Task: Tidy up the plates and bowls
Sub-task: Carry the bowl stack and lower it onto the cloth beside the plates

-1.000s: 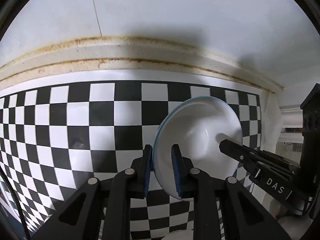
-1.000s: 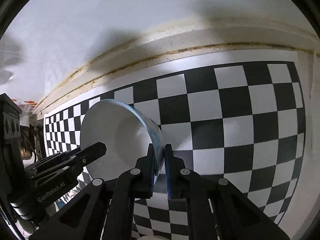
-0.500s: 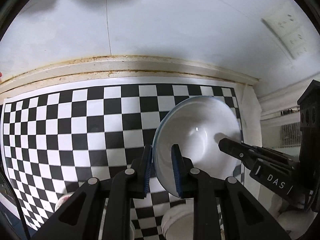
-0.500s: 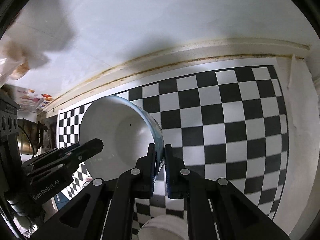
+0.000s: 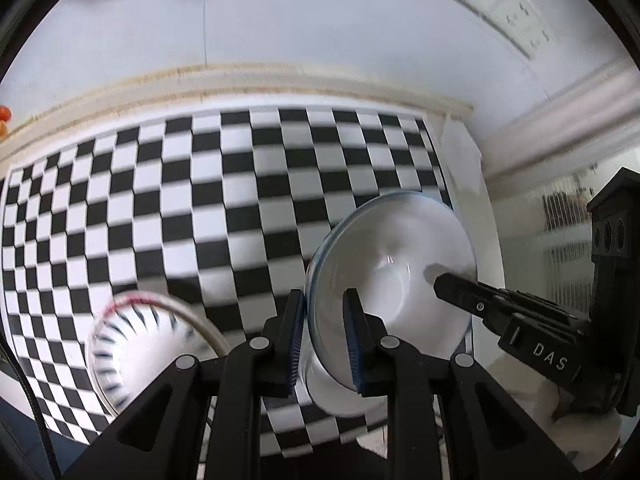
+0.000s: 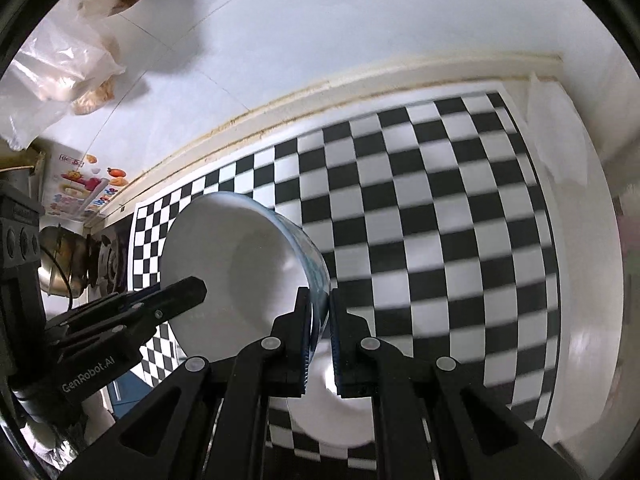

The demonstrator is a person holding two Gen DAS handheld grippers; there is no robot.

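Left wrist: "DAS" on right gripper (image 5: 436,280), clamping white bowl (image 5: 396,280).

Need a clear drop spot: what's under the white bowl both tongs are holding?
Below the white bowl sits another white dish on the checkered mat, with a striped bowl alongside. The tongs and the held bowl hide most of that dish.
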